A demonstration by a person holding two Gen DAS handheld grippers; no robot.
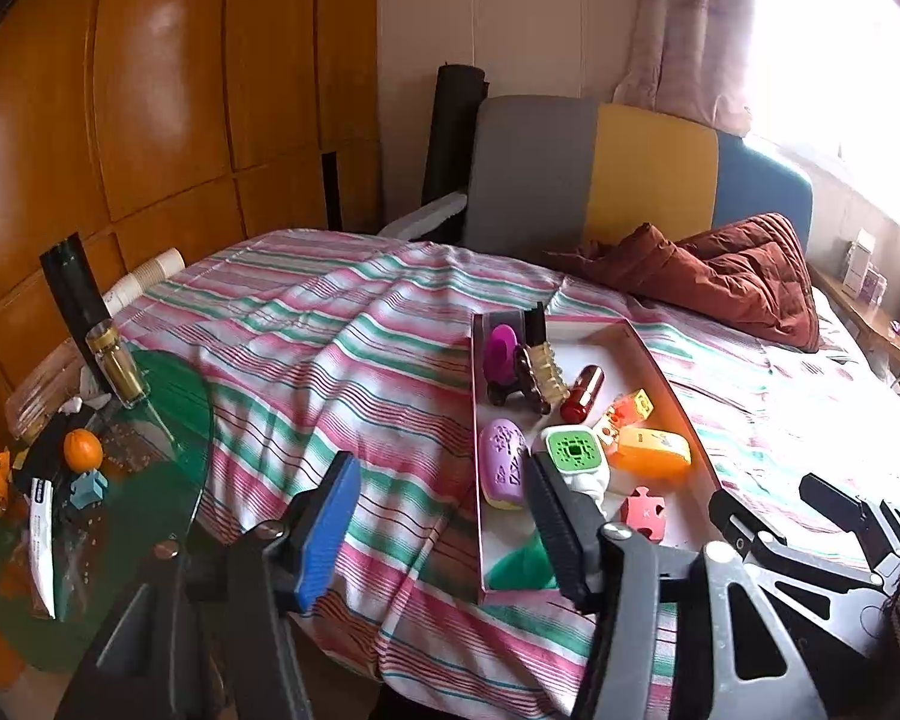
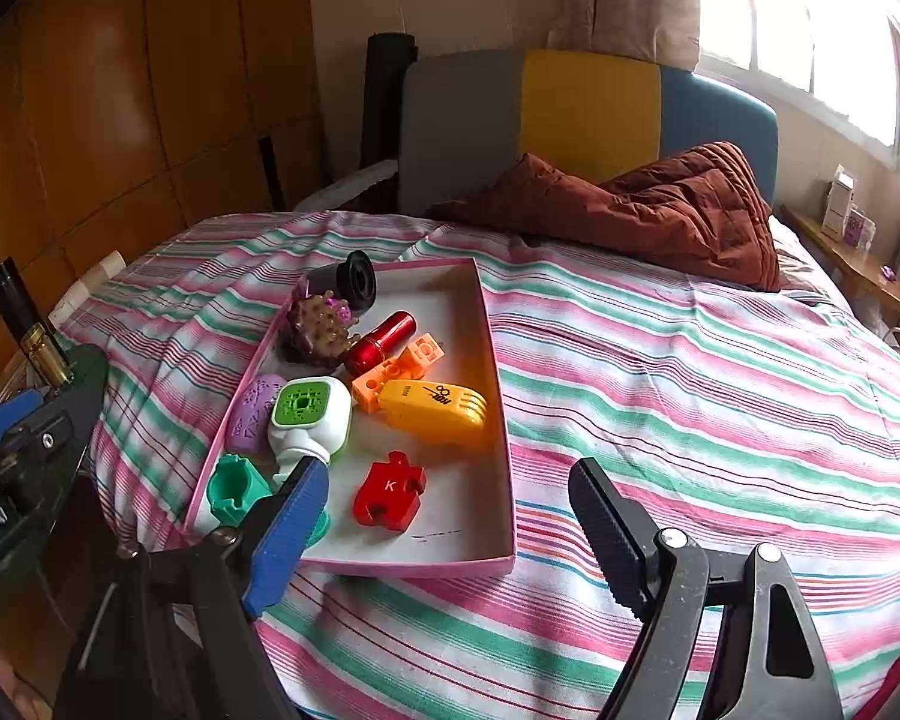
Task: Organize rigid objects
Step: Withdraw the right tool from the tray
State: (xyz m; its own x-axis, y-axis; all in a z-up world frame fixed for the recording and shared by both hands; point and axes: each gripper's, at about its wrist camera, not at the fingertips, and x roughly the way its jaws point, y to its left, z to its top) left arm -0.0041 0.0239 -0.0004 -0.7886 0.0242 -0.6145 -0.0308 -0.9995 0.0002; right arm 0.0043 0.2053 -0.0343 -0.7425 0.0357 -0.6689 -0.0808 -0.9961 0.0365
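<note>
A shallow pink-rimmed box (image 2: 498, 396) lies on the striped bedspread (image 2: 690, 372) at centre-left of the right wrist view, filled with small hard items: a red cylinder (image 2: 381, 343), a yellow comb-shaped piece (image 2: 432, 411), a red puzzle piece (image 2: 388, 489), a lilac oval (image 2: 253, 411), a green-faced white block (image 2: 309, 411) and a teal cup (image 2: 234, 489). The right gripper (image 2: 444, 534) stands spread, empty, low in the frame. Only the left wrist view shows the glass side table (image 1: 168, 396) at lower left, bearing an orange (image 1: 82, 450); there the left gripper (image 1: 444, 516) also stands spread, gripping nothing.
</note>
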